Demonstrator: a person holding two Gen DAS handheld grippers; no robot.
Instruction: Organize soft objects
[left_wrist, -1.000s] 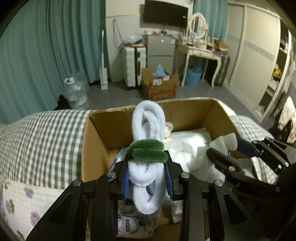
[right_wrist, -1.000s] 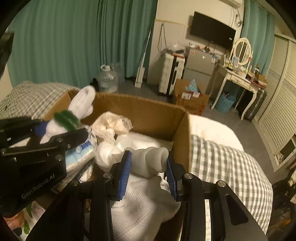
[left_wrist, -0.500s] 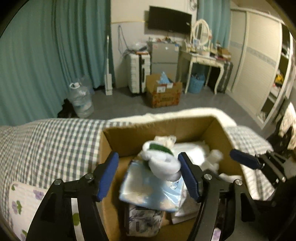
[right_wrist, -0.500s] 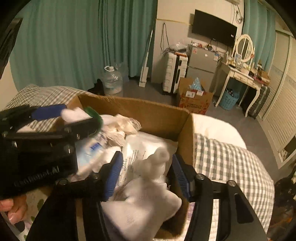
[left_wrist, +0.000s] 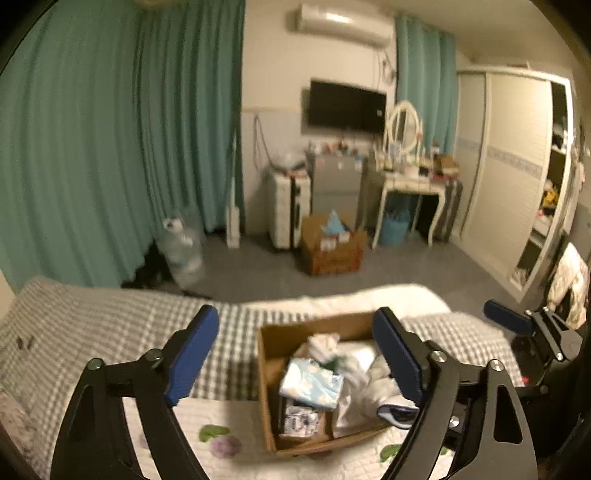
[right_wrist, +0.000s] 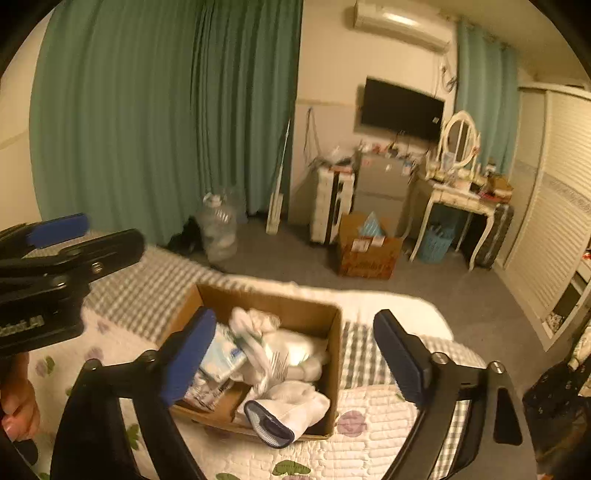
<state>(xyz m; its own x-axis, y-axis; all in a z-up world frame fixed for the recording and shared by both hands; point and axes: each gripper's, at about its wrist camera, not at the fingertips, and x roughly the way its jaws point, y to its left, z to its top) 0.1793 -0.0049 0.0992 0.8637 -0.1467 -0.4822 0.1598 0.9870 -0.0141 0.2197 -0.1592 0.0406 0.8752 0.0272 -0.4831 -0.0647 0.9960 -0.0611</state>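
An open cardboard box (left_wrist: 267, 369) (right_wrist: 334, 354) sits on the bed. It holds soft things: a light blue patterned pack (left_wrist: 310, 382) (right_wrist: 221, 354), white cloths (right_wrist: 291, 349), a white sock with a dark cuff (right_wrist: 284, 410) (left_wrist: 393, 410) and a white fuzzy toy with a green band (right_wrist: 251, 345). My left gripper (left_wrist: 295, 354) is open and empty, raised well above and behind the box. My right gripper (right_wrist: 293, 354) is open and empty, also raised above the box. Each gripper shows at the edge of the other's view (left_wrist: 532, 328) (right_wrist: 55, 251).
The bed has a grey checked cover (left_wrist: 110, 325) and a white quilt with flowers (right_wrist: 354, 421). Beyond it are teal curtains (left_wrist: 110, 147), a water jug (left_wrist: 181, 251), a floor carton (left_wrist: 332, 247), a dressing table (left_wrist: 413, 184) and a wardrobe (left_wrist: 517, 184).
Both grippers opened and let go: the fuzzy toy and the white sock dropped into the box. Both grippers then pulled up and back, so the box looks smaller and farther.
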